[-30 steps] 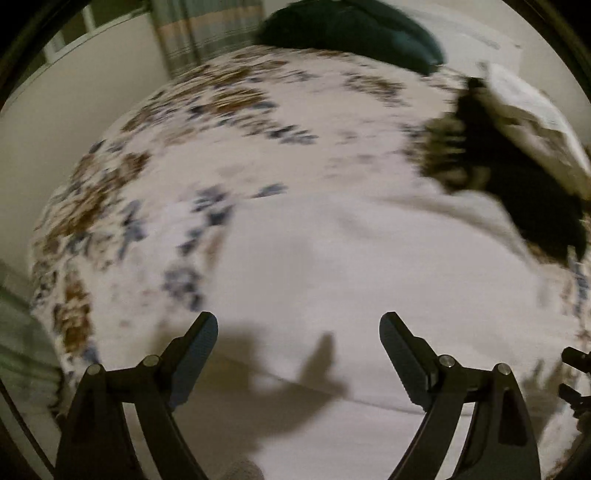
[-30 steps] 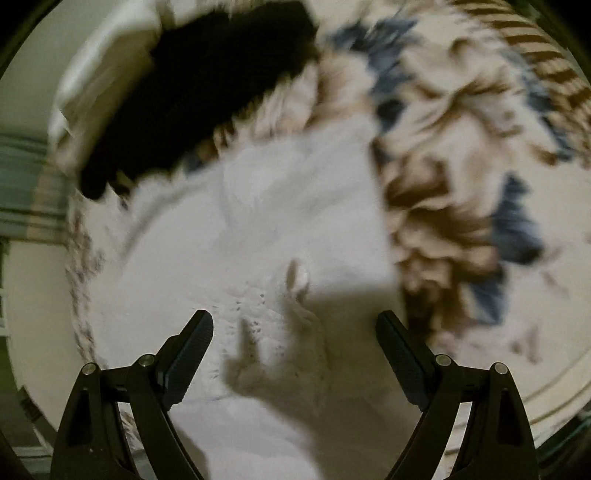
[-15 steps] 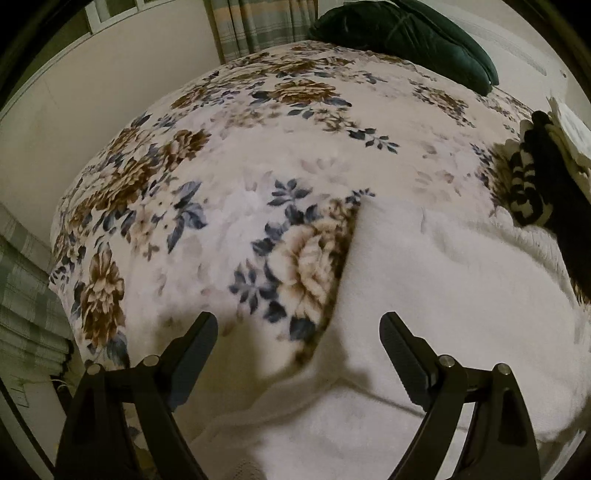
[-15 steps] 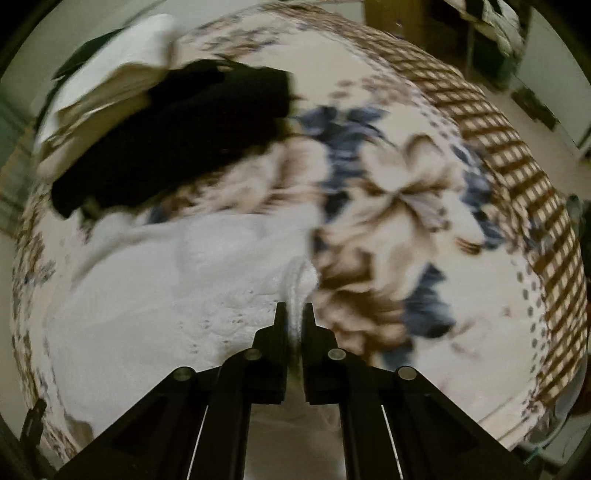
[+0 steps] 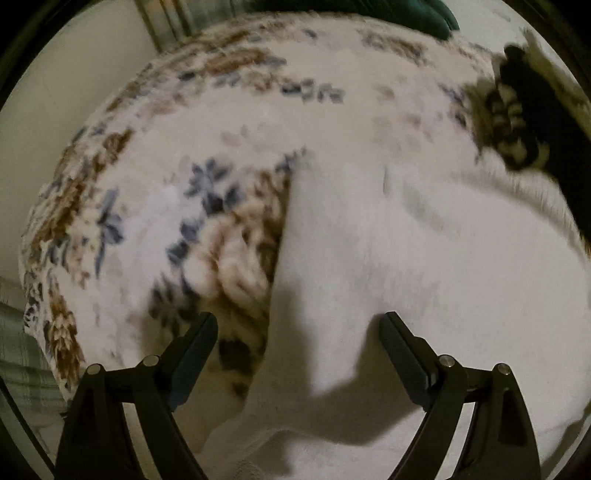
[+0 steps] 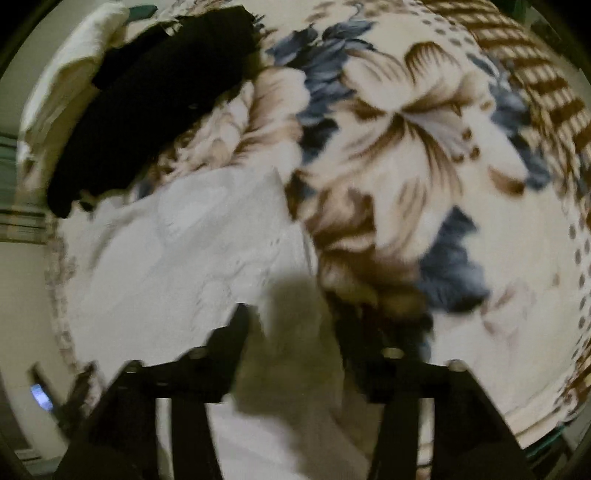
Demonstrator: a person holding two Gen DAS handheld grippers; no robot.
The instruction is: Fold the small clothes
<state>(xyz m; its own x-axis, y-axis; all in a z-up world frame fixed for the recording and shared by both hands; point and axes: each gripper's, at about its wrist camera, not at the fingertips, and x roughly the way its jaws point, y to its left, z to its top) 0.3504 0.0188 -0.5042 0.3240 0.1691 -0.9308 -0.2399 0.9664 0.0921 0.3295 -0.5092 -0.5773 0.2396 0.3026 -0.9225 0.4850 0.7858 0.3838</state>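
Observation:
A white garment (image 5: 406,258) lies spread on a floral blanket (image 5: 129,229); it also shows in the right wrist view (image 6: 177,251). My left gripper (image 5: 297,339) is open and empty, hovering over the garment's left edge. My right gripper (image 6: 291,332) is open, its jaws apart on either side of the garment's raised right edge, which lies slack between them. The right view is blurred.
A black garment (image 6: 155,96) lies beyond the white one, also in the left wrist view (image 5: 535,129). A cream folded pile (image 6: 74,66) sits behind it. A dark green pillow (image 5: 388,14) lies at the bed's far end. The blanket's checked border (image 6: 535,74) runs on the right.
My right gripper was shut on the white garment's edge half a second ago and has now opened, letting it go. My left gripper stayed open and moved right, over the garment's left edge.

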